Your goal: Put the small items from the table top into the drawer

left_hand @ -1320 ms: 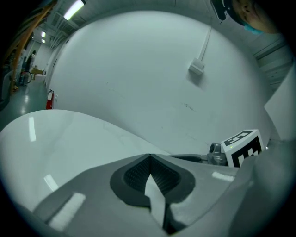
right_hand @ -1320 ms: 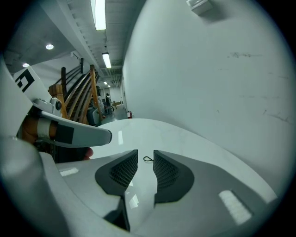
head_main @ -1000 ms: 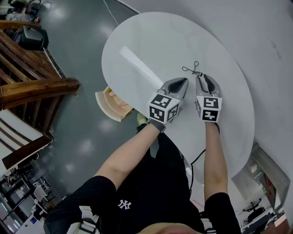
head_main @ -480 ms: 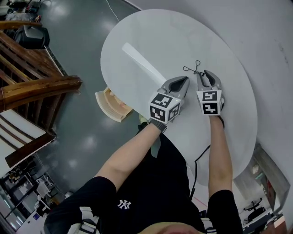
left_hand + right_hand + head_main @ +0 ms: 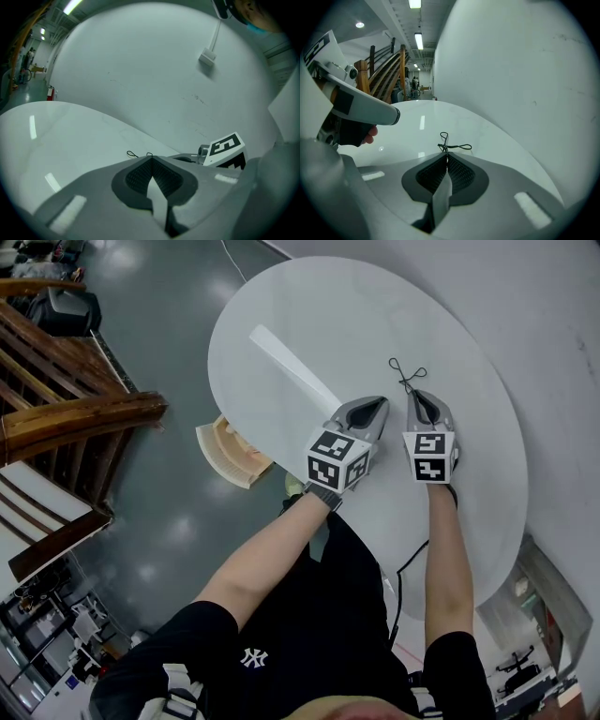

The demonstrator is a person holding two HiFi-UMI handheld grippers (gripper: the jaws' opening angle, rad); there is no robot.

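Black wire loop (image 5: 442,145) on white tabletop (image 5: 309,315), apparently pinched at the tips of the closed right tool (image 5: 418,395); left tool (image 5: 379,402) closed, empty.

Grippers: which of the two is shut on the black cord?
The right gripper: its jaws pinch the cord at its knot, loops poking out ahead. The left gripper is shut too, but on nothing.
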